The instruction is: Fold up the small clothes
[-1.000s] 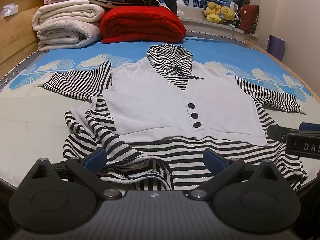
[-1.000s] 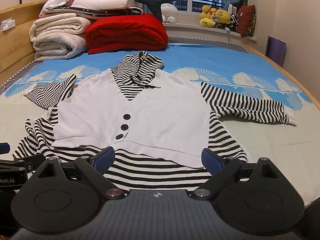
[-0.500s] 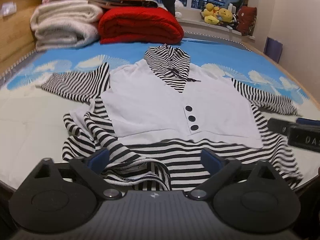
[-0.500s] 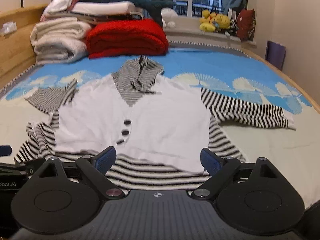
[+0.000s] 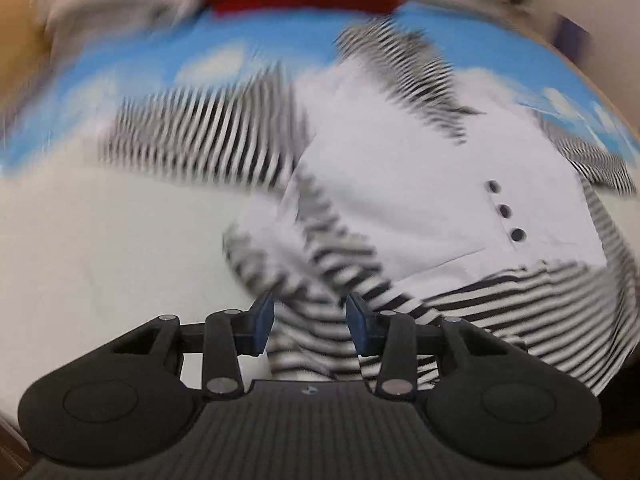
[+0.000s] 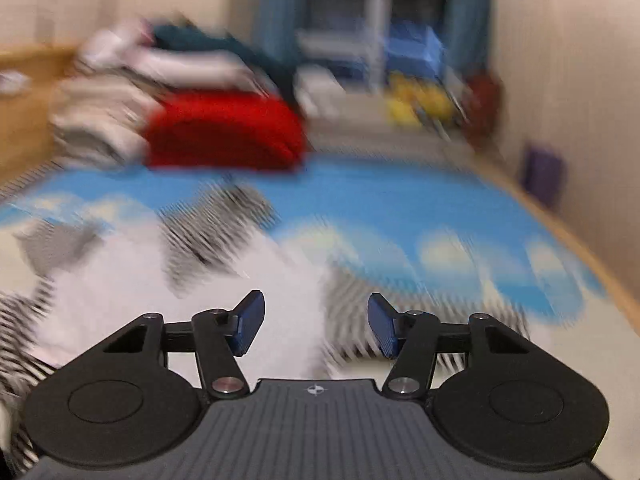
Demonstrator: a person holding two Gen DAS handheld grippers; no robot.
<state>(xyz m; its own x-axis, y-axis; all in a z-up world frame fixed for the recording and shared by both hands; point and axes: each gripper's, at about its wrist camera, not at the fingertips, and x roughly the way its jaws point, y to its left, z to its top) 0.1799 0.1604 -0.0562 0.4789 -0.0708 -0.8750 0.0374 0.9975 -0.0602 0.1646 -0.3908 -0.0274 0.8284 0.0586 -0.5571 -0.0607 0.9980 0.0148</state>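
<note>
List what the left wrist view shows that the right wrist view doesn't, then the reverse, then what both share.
Only the left wrist view: the three dark buttons on the white front, the rumpled striped hem lying between the left gripper, and the left gripper itself.

Only the right wrist view: the window, the yellow plush toys, the wall, and the right gripper, with white fabric beyond its gap.

Both, blurred: the striped and white top, the blue bedsheet, the red blanket, pale folded bedding.
</note>
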